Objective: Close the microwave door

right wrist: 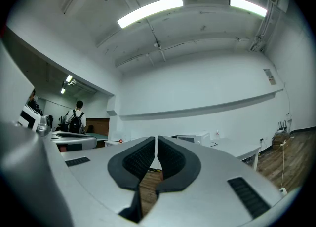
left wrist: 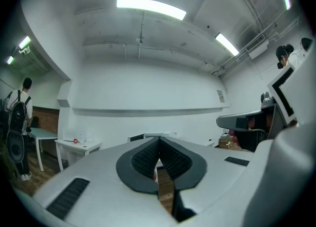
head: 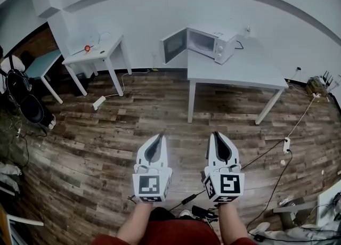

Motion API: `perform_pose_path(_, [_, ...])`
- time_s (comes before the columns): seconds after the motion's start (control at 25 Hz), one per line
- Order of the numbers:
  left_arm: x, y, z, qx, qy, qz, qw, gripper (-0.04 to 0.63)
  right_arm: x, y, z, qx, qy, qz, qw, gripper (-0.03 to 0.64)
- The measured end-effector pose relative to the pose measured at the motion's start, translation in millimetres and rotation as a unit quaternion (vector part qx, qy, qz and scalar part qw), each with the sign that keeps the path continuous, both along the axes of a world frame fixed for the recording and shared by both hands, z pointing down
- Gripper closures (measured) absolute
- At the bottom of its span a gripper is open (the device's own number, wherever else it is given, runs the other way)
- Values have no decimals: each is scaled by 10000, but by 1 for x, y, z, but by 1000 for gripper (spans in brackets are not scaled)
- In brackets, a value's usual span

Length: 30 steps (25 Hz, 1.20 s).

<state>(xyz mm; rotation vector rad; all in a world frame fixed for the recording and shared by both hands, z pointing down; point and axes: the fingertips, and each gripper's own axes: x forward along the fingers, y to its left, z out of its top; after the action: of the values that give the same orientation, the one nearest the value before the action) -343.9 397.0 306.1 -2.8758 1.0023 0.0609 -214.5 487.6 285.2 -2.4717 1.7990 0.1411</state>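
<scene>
The white microwave (head: 210, 42) stands at the back left corner of a white table (head: 240, 73) against the far wall. Its door (head: 173, 46) is swung open to the left. Both grippers are held level over the wooden floor, well short of the table, and point toward it. My left gripper (head: 161, 135) is shut with nothing between its pads, and so is my right gripper (head: 216, 133). In the left gripper view the gripper (left wrist: 159, 140) points at the distant open door (left wrist: 136, 137). In the right gripper view the gripper (right wrist: 156, 138) has the microwave (right wrist: 193, 137) just right of its tips.
A smaller white table (head: 98, 55) with a red object (head: 87, 48) stands at the back left. A person with a backpack (head: 18, 87) is at the far left edge. A power strip (head: 99, 102) and cables (head: 286, 144) lie on the floor.
</scene>
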Motion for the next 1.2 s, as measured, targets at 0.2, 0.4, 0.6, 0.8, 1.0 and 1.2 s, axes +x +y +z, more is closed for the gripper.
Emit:
perform_pose_path(0.2, [14, -3, 1, 38, -40, -1, 10000, 569, 15, -5, 5, 3, -58, -40, 10000, 580])
perform_pose_path(0.4, [29, -21, 5, 24, 13, 80, 10000, 569, 27, -23, 13, -58, -27, -22, 10000, 580])
perform_pose_path(0.6, [44, -60, 4, 57, 82, 161, 9998, 569, 37, -56, 12, -96, 113, 34, 9999, 580])
perform_pose_path(0.8, [62, -106, 2, 99, 60, 203, 9997, 569, 55, -104, 15, -158, 80, 121, 9998, 580])
perform_pose_path(1.0, [65, -158, 1, 62, 105, 178, 9998, 568, 60, -156, 10, -161, 134, 138, 9997, 580])
perform_pose_path(1.2, [63, -212, 2, 11, 162, 175, 9997, 569, 57, -210, 6, -157, 216, 129, 9996, 580])
